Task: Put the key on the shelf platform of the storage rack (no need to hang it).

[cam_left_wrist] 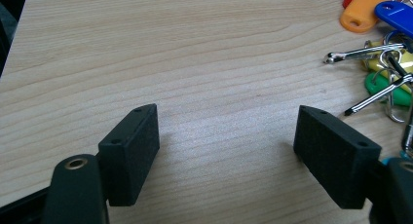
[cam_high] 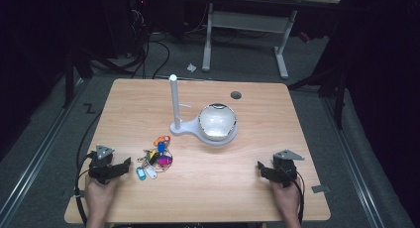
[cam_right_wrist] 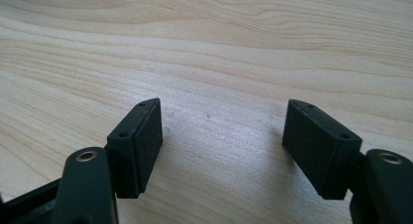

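Two grippers we log beside the key bunch (cam_high: 155,158): left gripper (cam_high: 118,169) just left, right gripper (cam_high: 267,172) well right, both jaws wide, empty.

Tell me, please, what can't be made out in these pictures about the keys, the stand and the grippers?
- Bunch of keys, high view: too small to count the tags or rings.
- Same bunch, left gripper view: cut off by the right edge.
- White stand, high view: the bowl's contents are washed out by glare.
- Right gripper, right gripper view: open above bare table; the stand is cut off by the top edge.
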